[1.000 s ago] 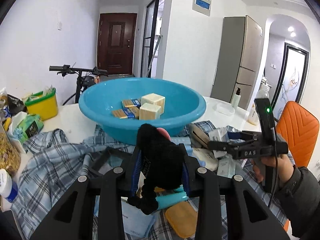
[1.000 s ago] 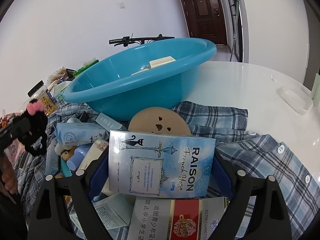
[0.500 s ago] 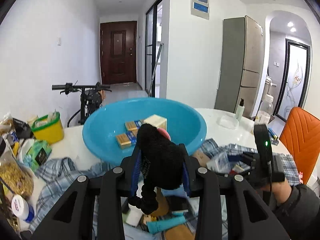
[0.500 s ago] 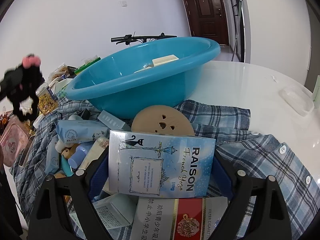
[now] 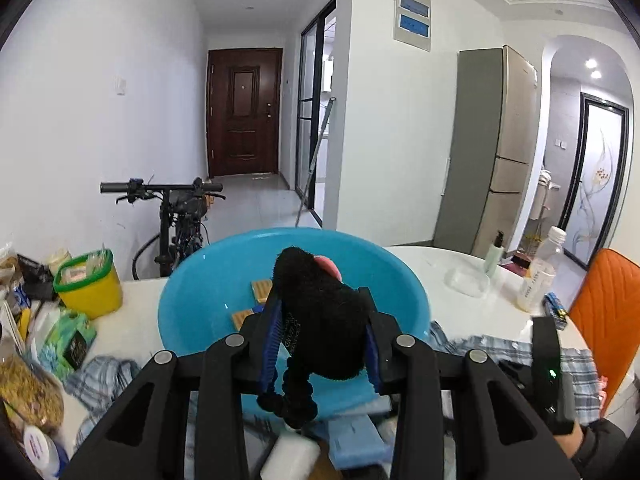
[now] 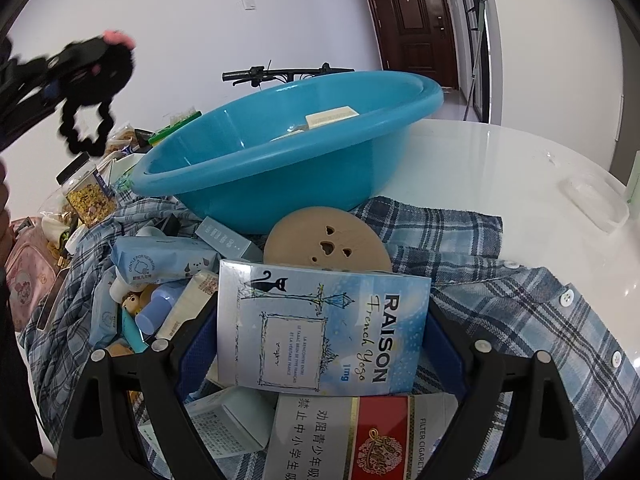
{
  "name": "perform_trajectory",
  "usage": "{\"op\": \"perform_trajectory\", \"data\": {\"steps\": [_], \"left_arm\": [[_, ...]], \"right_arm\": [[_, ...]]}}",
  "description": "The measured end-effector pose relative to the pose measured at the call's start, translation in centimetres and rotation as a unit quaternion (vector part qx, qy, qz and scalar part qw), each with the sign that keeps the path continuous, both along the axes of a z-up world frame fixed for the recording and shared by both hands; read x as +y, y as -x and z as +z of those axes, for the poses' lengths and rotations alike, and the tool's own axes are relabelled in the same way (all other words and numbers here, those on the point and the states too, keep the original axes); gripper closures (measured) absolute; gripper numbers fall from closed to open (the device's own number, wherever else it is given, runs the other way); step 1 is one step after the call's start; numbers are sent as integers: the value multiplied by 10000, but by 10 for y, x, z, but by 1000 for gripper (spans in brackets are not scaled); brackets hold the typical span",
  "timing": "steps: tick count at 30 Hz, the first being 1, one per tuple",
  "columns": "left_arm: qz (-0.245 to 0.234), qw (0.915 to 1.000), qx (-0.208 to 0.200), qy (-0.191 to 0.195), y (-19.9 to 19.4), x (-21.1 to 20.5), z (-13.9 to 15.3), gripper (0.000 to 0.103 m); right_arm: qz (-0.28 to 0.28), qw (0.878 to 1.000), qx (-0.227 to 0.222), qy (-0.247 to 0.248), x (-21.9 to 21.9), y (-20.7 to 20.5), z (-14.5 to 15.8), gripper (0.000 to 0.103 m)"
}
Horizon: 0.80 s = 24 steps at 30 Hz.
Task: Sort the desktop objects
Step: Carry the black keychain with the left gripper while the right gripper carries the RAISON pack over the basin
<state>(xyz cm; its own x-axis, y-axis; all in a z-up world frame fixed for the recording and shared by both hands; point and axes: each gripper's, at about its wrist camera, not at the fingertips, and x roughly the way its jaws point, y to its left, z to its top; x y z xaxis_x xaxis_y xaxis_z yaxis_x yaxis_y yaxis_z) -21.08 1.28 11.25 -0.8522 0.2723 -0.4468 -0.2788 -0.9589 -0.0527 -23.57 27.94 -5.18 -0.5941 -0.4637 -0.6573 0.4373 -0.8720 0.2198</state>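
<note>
Left wrist view, lower left of frame: yellow plastic tub with green rim (image 5: 89, 285) and snack packets crowding the white desk (image 5: 432, 264) edge. Centre: left tongs (image 5: 322, 342) pinching a fuzzy black plush toy with a pink tip (image 5: 320, 320), blue pads pressed into both flanks, dangling limbs hanging below. Held directly in front of the round blue plastic basin (image 5: 192, 300), above its near rim; probably lifted for dropping inside, where tan boxes (image 5: 262, 290) already sit. Lower right: right hand's handle just visible over checked cloth.

Right wrist view, upper left: same toy aloft, well clear of clutter. Centre: basin resting on blue plaid shirt (image 6: 520, 312), tan round disc with heart cutouts (image 6: 328, 244) leaning against its wall. Lower centre: right tongs (image 6: 322, 328) clamped on a pale blue "RAISON" carton (image 6: 324, 328), raised slightly above a red-and-white cigarette carton (image 6: 360, 436); likely queued for sorting next.
</note>
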Motion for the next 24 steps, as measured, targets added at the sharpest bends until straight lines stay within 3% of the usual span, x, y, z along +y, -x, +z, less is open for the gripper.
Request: {"op": "perform_trajectory", "data": {"steps": [9,17,24], "left_arm": [[444,9990,31,17,49,-13,-26,66],[309,9985,-135,-427,61,-28,-54,65],[422,9982,-65,-419,59,-27,-53,65]], "right_arm": [[-1,10000,-45,35,1,1,-1,14],[-14,9999,-81,82,3,3,-1,14],[-14,10000,46,-32,0,-1,1,14]]}}
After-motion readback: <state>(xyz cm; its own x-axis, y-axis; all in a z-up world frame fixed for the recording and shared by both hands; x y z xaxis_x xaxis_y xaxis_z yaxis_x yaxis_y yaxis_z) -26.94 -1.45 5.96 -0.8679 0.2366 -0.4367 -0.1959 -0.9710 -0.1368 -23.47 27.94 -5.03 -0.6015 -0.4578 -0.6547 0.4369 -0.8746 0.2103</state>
